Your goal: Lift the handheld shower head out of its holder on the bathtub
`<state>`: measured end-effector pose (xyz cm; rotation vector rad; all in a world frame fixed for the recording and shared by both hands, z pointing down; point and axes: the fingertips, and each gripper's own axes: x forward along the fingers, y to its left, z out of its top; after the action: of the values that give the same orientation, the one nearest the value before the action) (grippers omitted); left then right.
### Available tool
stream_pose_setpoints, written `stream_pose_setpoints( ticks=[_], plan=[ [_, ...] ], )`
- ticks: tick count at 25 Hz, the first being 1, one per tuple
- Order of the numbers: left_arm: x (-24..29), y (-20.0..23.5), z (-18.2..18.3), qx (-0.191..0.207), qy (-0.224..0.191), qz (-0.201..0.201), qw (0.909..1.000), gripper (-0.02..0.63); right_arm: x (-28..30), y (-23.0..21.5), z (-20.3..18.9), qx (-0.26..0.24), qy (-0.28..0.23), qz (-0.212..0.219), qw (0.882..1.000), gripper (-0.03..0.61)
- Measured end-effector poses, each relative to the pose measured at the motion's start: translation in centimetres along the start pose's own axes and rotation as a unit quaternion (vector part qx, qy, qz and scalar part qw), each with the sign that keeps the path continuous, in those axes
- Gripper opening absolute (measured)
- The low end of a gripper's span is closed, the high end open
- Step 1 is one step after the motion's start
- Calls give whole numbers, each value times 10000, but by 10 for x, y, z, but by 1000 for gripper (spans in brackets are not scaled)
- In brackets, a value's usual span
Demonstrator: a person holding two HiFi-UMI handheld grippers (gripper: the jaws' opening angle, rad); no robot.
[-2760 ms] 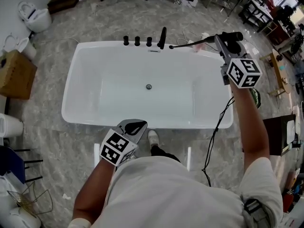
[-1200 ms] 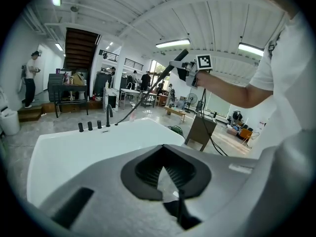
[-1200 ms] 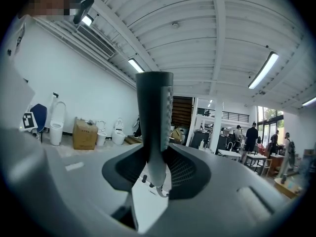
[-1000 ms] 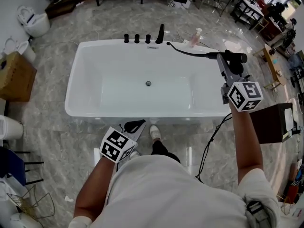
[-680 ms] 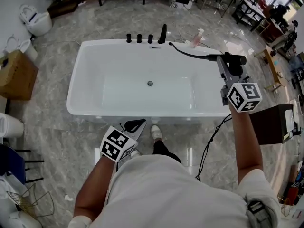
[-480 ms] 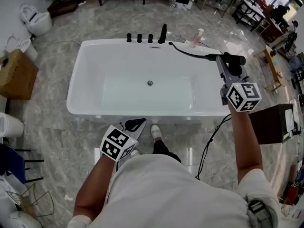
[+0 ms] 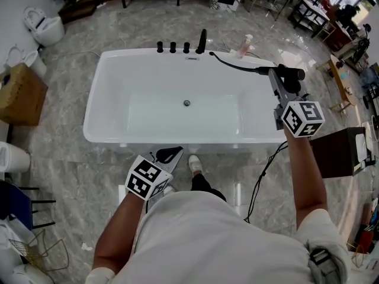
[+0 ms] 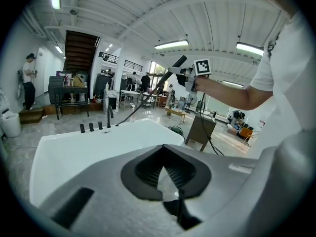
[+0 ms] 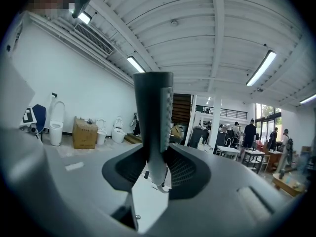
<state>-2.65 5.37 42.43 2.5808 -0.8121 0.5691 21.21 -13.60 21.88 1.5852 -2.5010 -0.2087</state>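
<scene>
Left arm (image 7: 116,234) is bent and kept close to the torso. The left gripper (image 7: 168,156) is low and near, angled downward, its marker cube (image 7: 145,182) facing up. Its jaws meet at the tips with nothing between them. Right arm (image 7: 305,171) reaches out to the far right, forearm bare. The right gripper (image 7: 283,77) is held level, its jaws clamped on the shower head handle (image 9: 154,113).

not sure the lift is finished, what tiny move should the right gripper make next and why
Probably none beyond holding steady: the right gripper is clamped on the black handheld shower head, which is already up clear of the white bathtub, its black hose trailing back to the far rim.
</scene>
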Motion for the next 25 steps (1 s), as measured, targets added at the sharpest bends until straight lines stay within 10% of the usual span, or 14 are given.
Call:
stream_pose_setpoints(
  ticks=[25],
  plan=[
    [-4,1,-6,-80,-11,26,10000,6,0,2,-1,28,21,-12,10000,146]
  ],
)
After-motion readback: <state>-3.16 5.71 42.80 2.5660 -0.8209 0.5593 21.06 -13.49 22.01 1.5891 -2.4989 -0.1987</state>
